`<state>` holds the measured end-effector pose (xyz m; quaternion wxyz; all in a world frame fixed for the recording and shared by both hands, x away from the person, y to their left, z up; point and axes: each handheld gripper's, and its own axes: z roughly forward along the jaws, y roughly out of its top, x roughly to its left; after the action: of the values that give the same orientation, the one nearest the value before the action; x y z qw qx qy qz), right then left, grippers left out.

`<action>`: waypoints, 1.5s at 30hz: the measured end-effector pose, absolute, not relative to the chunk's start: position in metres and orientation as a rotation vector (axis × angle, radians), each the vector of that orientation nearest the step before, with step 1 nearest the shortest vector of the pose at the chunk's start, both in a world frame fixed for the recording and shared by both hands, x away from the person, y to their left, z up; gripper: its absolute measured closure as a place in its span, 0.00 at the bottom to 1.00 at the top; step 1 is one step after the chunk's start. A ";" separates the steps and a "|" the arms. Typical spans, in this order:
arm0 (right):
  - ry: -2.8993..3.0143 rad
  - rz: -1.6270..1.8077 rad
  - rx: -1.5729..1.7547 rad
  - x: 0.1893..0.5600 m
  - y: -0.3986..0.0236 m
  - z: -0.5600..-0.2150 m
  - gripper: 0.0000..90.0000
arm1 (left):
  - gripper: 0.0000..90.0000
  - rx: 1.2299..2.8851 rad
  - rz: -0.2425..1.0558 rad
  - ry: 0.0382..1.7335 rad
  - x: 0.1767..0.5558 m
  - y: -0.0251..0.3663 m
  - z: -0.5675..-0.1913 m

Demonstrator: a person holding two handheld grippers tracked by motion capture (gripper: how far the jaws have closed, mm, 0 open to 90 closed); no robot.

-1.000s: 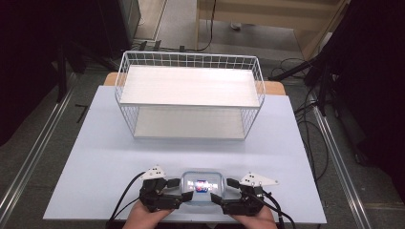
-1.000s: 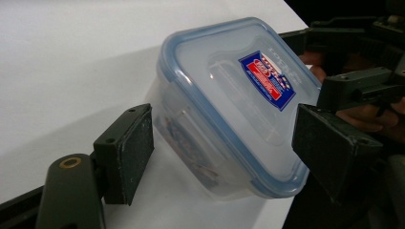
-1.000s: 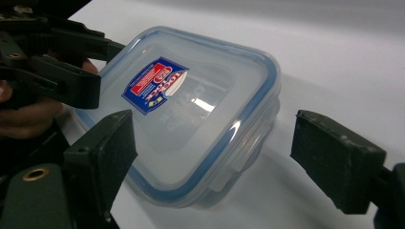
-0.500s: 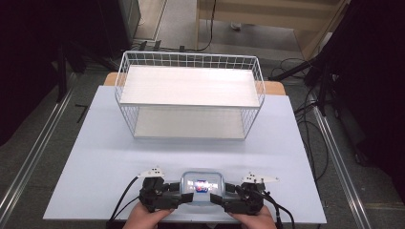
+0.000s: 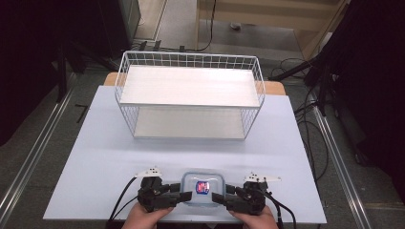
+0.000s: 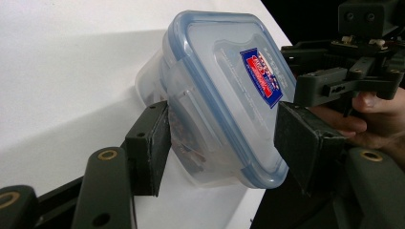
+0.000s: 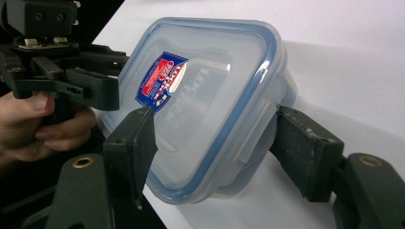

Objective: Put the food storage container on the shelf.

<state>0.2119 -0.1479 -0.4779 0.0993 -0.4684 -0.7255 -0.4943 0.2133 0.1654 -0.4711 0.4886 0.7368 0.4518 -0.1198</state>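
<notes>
At the near edge of the pale blue-white table (image 5: pixel 95 157) sits a clear plastic food container with a blue-rimmed lid and a red and blue label (image 5: pixel 202 188), between two black handheld grippers. The left gripper (image 5: pixel 185 196) has its jaws around the container's left end, one pad on the tub wall and one at the lid; they have just been closing. The right gripper (image 5: pixel 218 198) grips the opposite end likewise, its jaws also just closing, pads against lid and clip. Farther back stands a white wire two-tier shelf (image 5: pixel 189 100).
</notes>
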 end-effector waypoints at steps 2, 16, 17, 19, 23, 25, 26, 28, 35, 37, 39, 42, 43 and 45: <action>-2.151 -1.461 -1.382 0.211 -0.148 -0.477 0.37 | 0.43 1.797 -0.287 1.093 0.213 0.165 -0.471; -2.125 -1.491 -1.398 0.210 -0.154 -0.474 0.49 | 0.54 1.784 -0.278 1.069 0.211 0.169 -0.467; -2.127 -1.491 -1.397 0.210 -0.154 -0.473 0.49 | 0.54 1.785 -0.275 1.069 0.211 0.169 -0.466; -2.133 -1.491 -1.397 0.209 -0.154 -0.473 0.49 | 0.54 1.784 -0.274 1.069 0.211 0.169 -0.466; -2.101 -1.504 -1.405 0.210 -0.157 -0.472 0.54 | 0.58 1.795 -0.250 1.047 0.210 0.169 -0.464; -2.127 -1.511 -1.395 0.210 -0.157 -0.471 0.54 | 0.58 1.798 -0.244 1.046 0.210 0.169 -0.463; -2.135 -1.509 -1.396 0.209 -0.156 -0.470 0.54 | 0.58 1.796 -0.244 1.045 0.210 0.169 -0.463; -2.132 -1.511 -1.395 0.209 -0.157 -0.471 0.54 | 0.58 1.795 -0.241 1.045 0.210 0.169 -0.463; -2.134 -1.509 -1.396 0.208 -0.157 -0.470 0.54 | 0.59 1.800 -0.219 1.041 0.209 0.168 -0.462; -2.144 -1.515 -1.394 0.208 -0.156 -0.470 0.54 | 0.59 1.806 -0.199 1.038 0.208 0.167 -0.460; -2.119 -1.521 -1.403 0.208 -0.158 -0.468 0.57 | 0.60 1.813 -0.170 1.025 0.207 0.166 -0.458; -2.133 -1.534 -1.396 0.208 -0.158 -0.467 0.57 | 0.60 1.825 -0.145 1.021 0.205 0.165 -0.457; -2.140 -1.535 -1.392 0.208 -0.158 -0.467 0.57 | 0.60 1.825 -0.143 1.021 0.205 0.165 -0.457; -2.142 -1.538 -1.391 0.207 -0.158 -0.467 0.57 | 0.60 1.829 -0.139 1.016 0.205 0.165 -0.456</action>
<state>0.2074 -0.1577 -0.4668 0.0800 -0.4652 -0.7162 -0.5141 0.2048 0.1652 -0.4564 0.4991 0.7559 0.4198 -0.0577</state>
